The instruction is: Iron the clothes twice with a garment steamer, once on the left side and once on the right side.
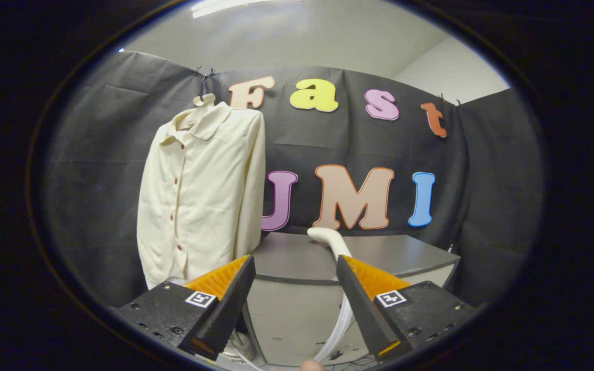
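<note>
- Cream long-sleeved button-front shirt: hangs on a hanger hook against the black cloth booth wall, beyond the fingers and off to the left-finger side. Its collar is folded down, a row of small dark-red buttons runs down the front, and its hem drops behind the left finger's tip.
- Grey table with a rounded front edge: stands straight ahead, beyond the gap between the fingers and well short of the wall. Its pale front panel drops down between the two fingers.
- Gripper: its two fingers stand wide apart, with nothing pressed between them. Neither finger touches the shirt.
- White curved steamer head with a pale hose: the head rises over the table's near edge, just ahead of the right finger's tip and on its inner side. The hose runs down from it along the inside of the right finger, between the fingers; whether it brushes that finger cannot be told.
- A fingertip of a person: shows low between the fingers' bases.
</note>
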### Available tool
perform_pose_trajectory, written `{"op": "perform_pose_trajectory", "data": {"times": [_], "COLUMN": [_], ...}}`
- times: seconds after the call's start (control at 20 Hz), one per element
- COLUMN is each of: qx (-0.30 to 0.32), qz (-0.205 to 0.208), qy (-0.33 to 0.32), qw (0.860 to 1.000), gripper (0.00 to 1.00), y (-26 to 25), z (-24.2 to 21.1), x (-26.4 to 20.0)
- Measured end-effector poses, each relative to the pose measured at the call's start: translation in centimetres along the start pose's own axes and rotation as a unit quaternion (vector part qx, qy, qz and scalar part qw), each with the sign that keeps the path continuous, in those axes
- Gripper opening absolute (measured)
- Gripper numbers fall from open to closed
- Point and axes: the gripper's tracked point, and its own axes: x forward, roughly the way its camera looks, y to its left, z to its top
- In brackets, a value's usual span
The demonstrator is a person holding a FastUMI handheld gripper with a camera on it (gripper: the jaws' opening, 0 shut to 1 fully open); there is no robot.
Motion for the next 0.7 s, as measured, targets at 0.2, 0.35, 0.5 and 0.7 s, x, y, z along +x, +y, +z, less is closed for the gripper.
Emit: {"op": "perform_pose_trajectory", "data": {"times": [0.2, 0.35, 0.5, 0.7], "qx": [-0.021, -0.023, -0.022, -0.025], "qz": [-0.016, -0.034, -0.043, -0.048], "qy": [-0.002, -0.001, 0.012, 0.041], "qw": [1.000, 0.999, 0.999, 0.998], "gripper": [0.97, 0.97, 0.97, 0.95], "y": [-2.6, -5.1, -6.9, -8.4], "z": [-0.3, -0.8, -2.1, -4.6], "x": [4.3, 7.7, 10.5, 13.4]}}
